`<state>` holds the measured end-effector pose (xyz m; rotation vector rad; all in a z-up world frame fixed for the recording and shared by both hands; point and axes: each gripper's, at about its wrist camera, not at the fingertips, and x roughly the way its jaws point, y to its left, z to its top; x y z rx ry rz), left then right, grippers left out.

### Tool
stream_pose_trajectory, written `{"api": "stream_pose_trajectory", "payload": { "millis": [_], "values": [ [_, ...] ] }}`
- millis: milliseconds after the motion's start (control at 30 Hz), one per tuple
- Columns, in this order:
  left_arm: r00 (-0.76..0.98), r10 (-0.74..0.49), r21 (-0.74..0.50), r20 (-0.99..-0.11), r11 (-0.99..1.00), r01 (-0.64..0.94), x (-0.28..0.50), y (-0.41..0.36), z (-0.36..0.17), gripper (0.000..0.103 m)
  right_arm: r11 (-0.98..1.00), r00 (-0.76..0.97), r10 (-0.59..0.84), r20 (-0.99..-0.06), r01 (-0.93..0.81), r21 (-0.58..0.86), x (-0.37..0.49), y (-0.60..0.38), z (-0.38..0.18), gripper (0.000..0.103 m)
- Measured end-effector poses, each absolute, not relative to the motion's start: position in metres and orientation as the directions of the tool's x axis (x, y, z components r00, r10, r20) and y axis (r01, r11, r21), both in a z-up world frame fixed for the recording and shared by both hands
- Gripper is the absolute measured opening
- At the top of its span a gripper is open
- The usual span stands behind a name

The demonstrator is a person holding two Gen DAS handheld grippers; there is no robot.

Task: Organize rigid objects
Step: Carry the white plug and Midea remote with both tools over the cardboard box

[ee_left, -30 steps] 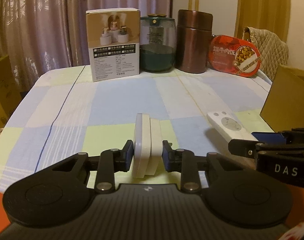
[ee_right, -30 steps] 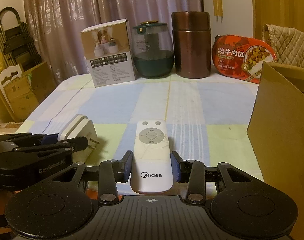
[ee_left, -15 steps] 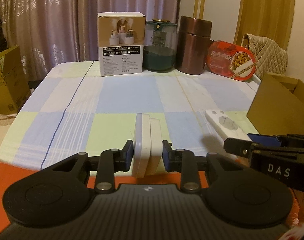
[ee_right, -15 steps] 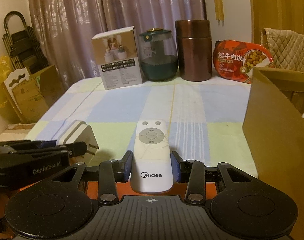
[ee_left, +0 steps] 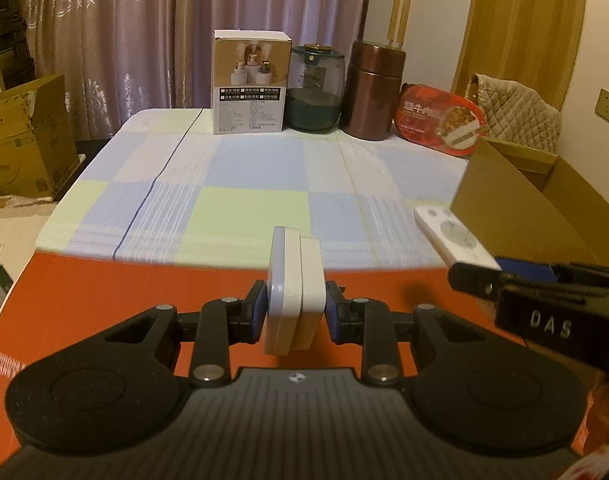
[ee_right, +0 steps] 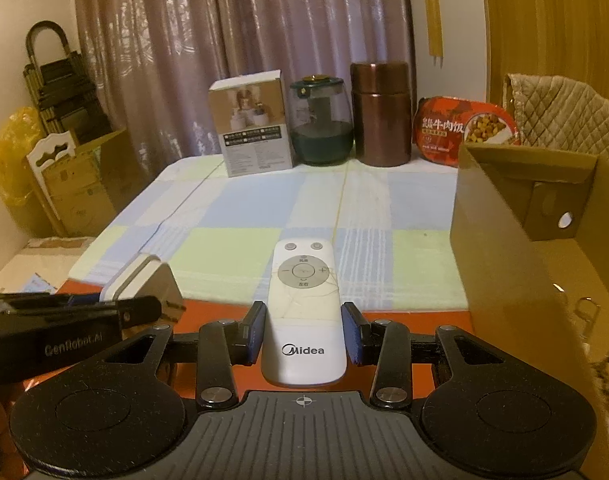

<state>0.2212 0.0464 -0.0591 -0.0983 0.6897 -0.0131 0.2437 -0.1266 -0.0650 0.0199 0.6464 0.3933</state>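
Carrying both items clear of the worktop [ee_left: 240, 184]: left gripper [ee_left: 295, 312] clamps the white plug adapter [ee_left: 294, 292]; right gripper [ee_right: 303, 336] clamps the Midea remote [ee_right: 303, 308]. Keep both level; judged destination is the cardboard box [ee_right: 516, 264] at right.

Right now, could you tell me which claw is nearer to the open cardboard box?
Right. The right claw, holding the remote, is just beside the cardboard box; the left claw, holding the white adapter, is farther away.
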Motion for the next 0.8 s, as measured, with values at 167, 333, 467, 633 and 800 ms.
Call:
{"api": "stream_pose_trajectory", "payload": {
  "millis": [167, 333, 467, 633, 800],
  "values": [
    [0.761, -0.049, -0.115, -0.647, 0.993, -0.034, 0.188, 0.038, -0.052, 0.025, 0.927, 0.738, 0.362, -0.570, -0.349, 0.136, 0.213, -0.136, -0.054, 0.037],
    [0.764, -0.045, -0.120, -0.644, 0.992, -0.043, 0.161, 0.030, -0.037, 0.025, 0.930, 0.739, 0.357, -0.571, -0.335, 0.149, 0.184, -0.146, -0.045, 0.037],
    [0.771, -0.052, -0.119, -0.635, 0.992, -0.031, 0.142, 0.020, -0.023, 0.025, 0.931, 0.747, 0.358, -0.561, -0.328, 0.157, 0.160, -0.154, -0.035, 0.037],
    [0.784, -0.072, -0.128, -0.616, 0.992, -0.010, 0.122, 0.007, -0.006, 0.025, 0.935, 0.764, 0.351, -0.542, -0.313, 0.164, 0.135, -0.166, -0.018, 0.037],
    [0.793, -0.095, -0.142, -0.602, 0.990, 0.010, 0.105, -0.006, 0.005, 0.025, 0.942, 0.779, 0.336, -0.529, -0.288, 0.174, 0.116, -0.182, -0.005, 0.037]
  ]
}}
